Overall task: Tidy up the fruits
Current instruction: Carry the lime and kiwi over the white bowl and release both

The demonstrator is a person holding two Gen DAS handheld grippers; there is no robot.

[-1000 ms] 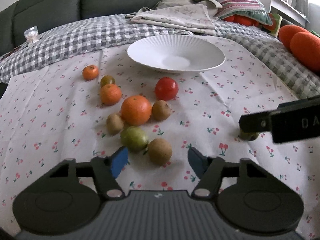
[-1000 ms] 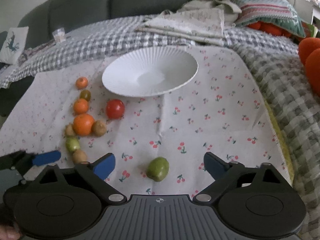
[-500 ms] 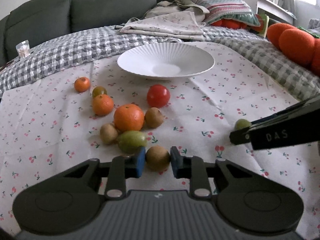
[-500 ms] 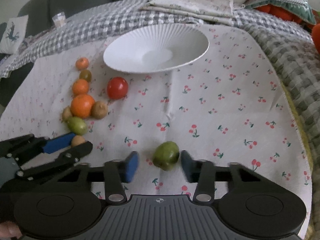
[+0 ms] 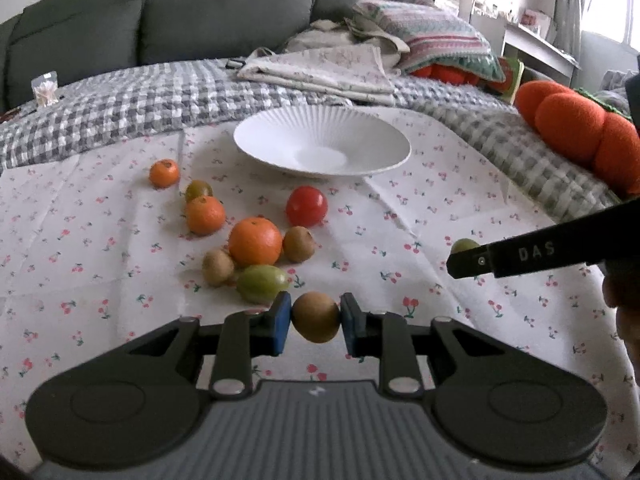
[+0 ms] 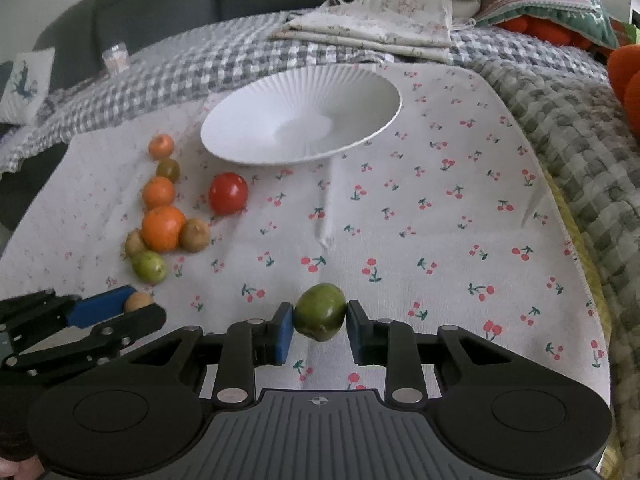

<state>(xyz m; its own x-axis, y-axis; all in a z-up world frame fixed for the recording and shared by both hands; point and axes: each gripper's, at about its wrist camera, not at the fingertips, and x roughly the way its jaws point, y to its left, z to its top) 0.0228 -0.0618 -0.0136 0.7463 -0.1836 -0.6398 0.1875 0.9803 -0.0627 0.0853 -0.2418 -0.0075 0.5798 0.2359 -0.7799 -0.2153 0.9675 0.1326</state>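
Zero fruits are sitting in the white plate (image 5: 256,151) yet. Left gripper (image 5: 315,317) is squeezing a brown kiwi (image 5: 316,317), right gripper (image 6: 320,318) a green fruit (image 6: 321,311) (both in front of the plate); approx. eight more are waiting.

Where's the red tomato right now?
In the left wrist view the red tomato sits on the cherry-print cloth, between the white plate and the big orange.
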